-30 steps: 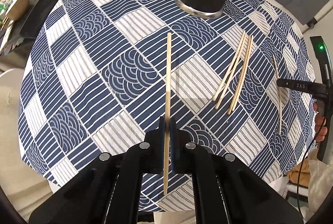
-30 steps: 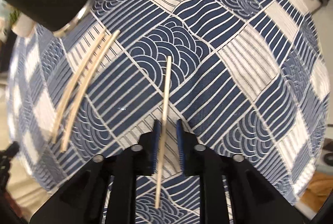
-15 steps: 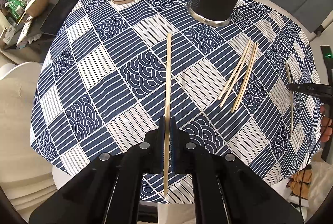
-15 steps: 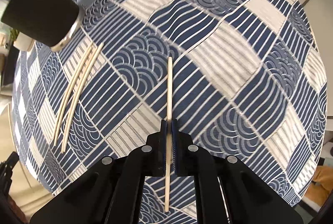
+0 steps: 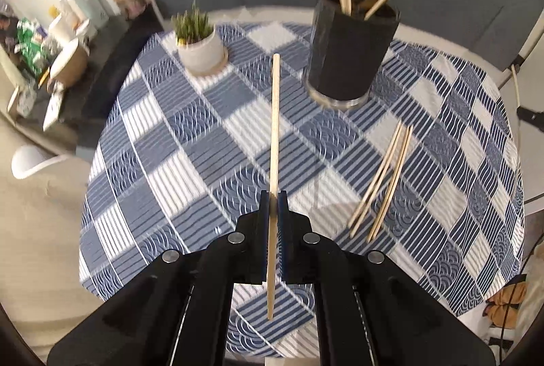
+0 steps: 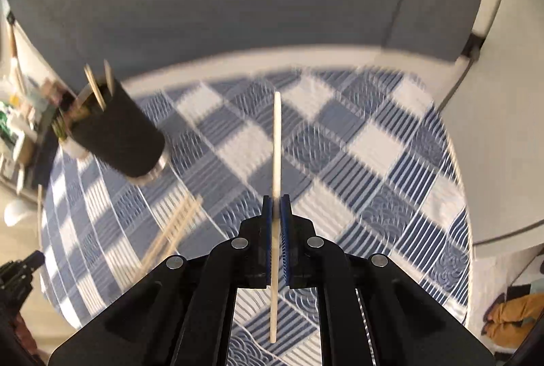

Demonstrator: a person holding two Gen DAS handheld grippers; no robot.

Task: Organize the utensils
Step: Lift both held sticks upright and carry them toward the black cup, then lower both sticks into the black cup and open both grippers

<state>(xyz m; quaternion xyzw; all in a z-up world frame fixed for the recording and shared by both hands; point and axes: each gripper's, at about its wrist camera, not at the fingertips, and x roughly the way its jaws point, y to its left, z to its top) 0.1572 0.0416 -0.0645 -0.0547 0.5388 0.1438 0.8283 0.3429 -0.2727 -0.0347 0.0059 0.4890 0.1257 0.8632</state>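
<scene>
Risk first: each chopstick is pinched well back from its far end, so the long free part could swing and strike the rim of the black holder [image 5: 352, 51], or knock the sticks already standing in it, if I come in tilted. A thin round stick may also twist between flat pads.

Left tongs [image 5: 273, 220]: closed on a chopstick [image 5: 274, 135], which runs straight up the frame from between the pads, clear of the bench [image 5: 163, 141]. Holder sits upper right of its tip.

Right tongs [image 6: 278, 223]: likewise clamped on a second chopstick [image 6: 277, 141]; holder [image 6: 119, 138] lies at left of frame, well apart.

Three loose chopsticks [image 5: 384, 182] lie on the cloth, right of the left tongs, untouched.
</scene>
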